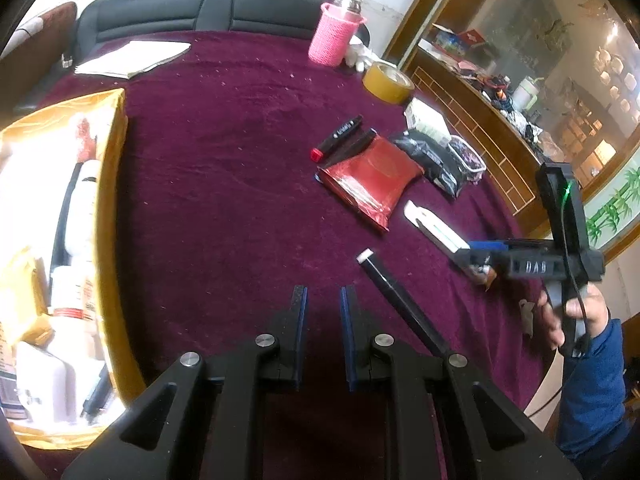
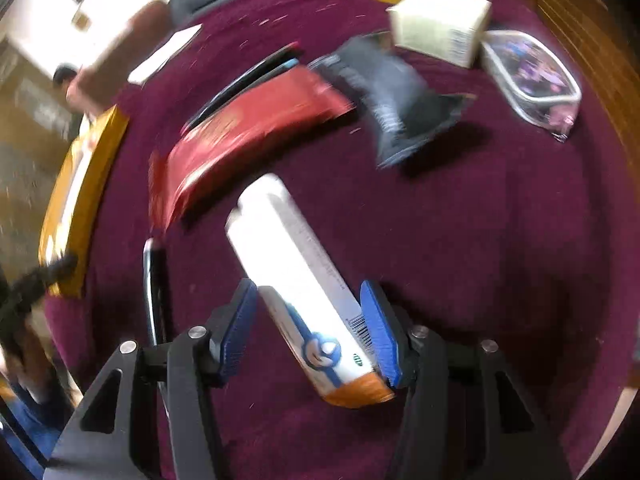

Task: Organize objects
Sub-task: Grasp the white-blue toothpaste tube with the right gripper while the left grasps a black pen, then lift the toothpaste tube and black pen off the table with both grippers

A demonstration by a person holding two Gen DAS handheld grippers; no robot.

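Observation:
My left gripper (image 1: 323, 294) is open and empty, low over the purple cloth, with a black stick (image 1: 400, 300) just to its right. My right gripper (image 2: 310, 296) has a white toothpaste box (image 2: 296, 264) between its blue pads; the right pad touches the box, and a gap shows at the left pad. In the left wrist view the right gripper (image 1: 464, 254) sits at the box's near end (image 1: 436, 226). A yellow box (image 1: 108, 184) of packed items stands at the left. A red pouch (image 1: 370, 180), black pouch (image 1: 432, 160) and black-and-red marker (image 1: 338, 138) lie on the cloth.
A pink knitted holder (image 1: 334, 34), a tape roll (image 1: 388, 80), a white carton (image 2: 440, 24) and a clear pouch (image 2: 528, 76) sit toward the far right edge. White papers (image 1: 132, 58) lie at the back left. A wooden cabinet (image 1: 500, 120) borders the right side.

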